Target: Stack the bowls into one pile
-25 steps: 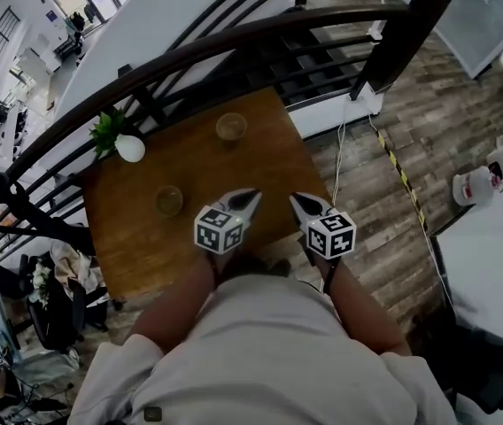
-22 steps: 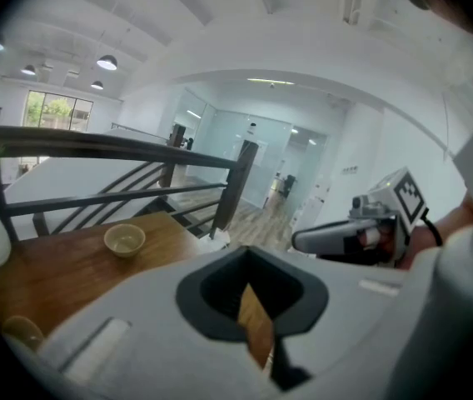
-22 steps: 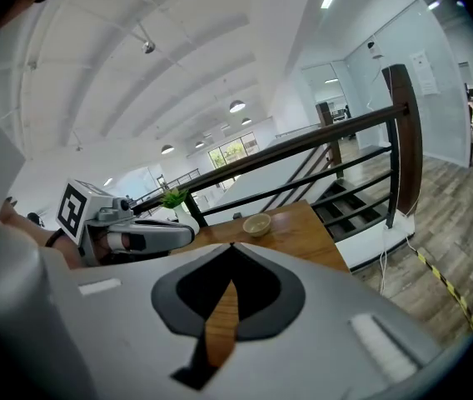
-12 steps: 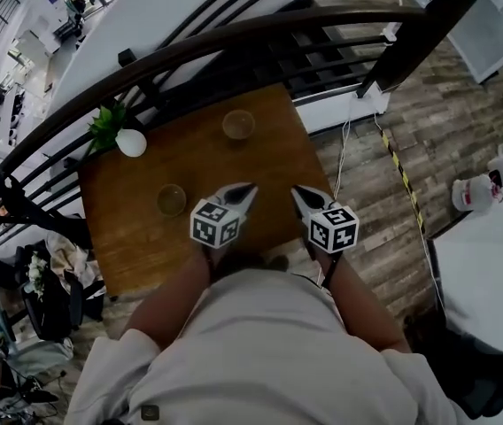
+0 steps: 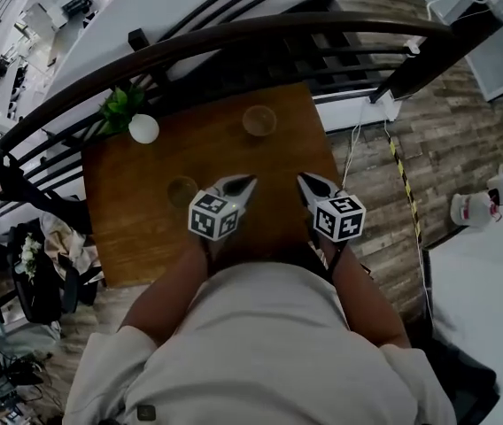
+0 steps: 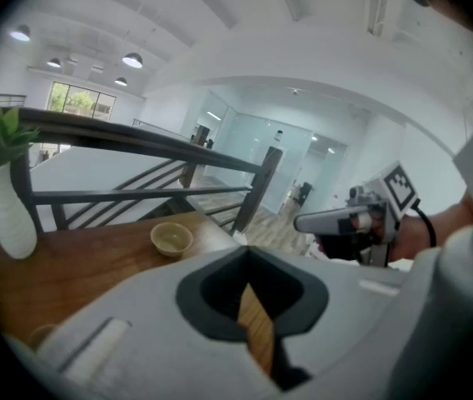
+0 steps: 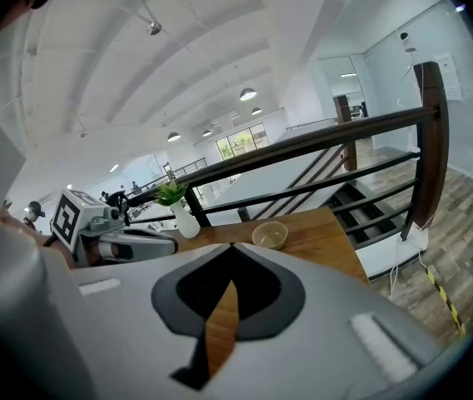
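Two small tan bowls sit apart on the brown wooden table (image 5: 127,228). The far bowl (image 5: 259,119) is near the back edge, and it shows in the left gripper view (image 6: 171,238) and the right gripper view (image 7: 270,235). The near bowl (image 5: 182,189) lies just left of my left gripper (image 5: 244,184). Both grippers hover side by side over the table's near part, empty. My left gripper (image 6: 247,255) has its jaws together, and so has my right gripper (image 5: 305,182) (image 7: 232,255).
A white vase (image 5: 143,128) with a green plant stands at the table's back left corner. A dark railing (image 5: 234,38) curves behind the table, with stairs beyond. Wood-plank floor and a white cable (image 5: 355,149) lie to the right.
Both grippers have moved forward together over the table's near part, closer to the bowls. Their jaws stay shut. The bowls have not moved on the table.
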Demonstrator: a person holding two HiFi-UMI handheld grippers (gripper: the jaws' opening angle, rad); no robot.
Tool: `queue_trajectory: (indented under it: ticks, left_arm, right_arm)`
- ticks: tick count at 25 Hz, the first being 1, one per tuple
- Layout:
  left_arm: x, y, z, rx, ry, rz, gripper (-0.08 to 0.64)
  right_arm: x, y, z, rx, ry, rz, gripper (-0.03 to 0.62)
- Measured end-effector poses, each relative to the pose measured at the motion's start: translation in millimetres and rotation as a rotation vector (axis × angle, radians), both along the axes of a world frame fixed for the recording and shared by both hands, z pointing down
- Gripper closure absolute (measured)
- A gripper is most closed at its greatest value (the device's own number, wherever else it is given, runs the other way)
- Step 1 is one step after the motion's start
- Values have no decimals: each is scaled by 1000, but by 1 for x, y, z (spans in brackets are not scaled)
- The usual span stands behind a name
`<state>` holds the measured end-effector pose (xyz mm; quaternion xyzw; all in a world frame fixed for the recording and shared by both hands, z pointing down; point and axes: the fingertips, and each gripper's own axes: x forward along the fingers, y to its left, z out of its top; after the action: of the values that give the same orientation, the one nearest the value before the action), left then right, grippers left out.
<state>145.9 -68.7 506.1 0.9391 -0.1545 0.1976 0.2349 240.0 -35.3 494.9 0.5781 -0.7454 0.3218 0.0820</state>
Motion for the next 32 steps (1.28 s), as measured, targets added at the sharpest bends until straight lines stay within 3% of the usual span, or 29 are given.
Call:
queue_trajectory:
  ticks: [13,19,32]
  left_arm:
    - [-18,-34,15,-31,-11,-177,557]
    - [-2,-48,16,-42,-15,-254,557]
    - [11,-79,32,-45,-35,-310,557]
  right_arm:
    - [-3,-49,9,-21,10,-170,584]
    - [19,-68,16,-45,7,-239,584]
    - [30,-110,46,-87,10,-331,584]
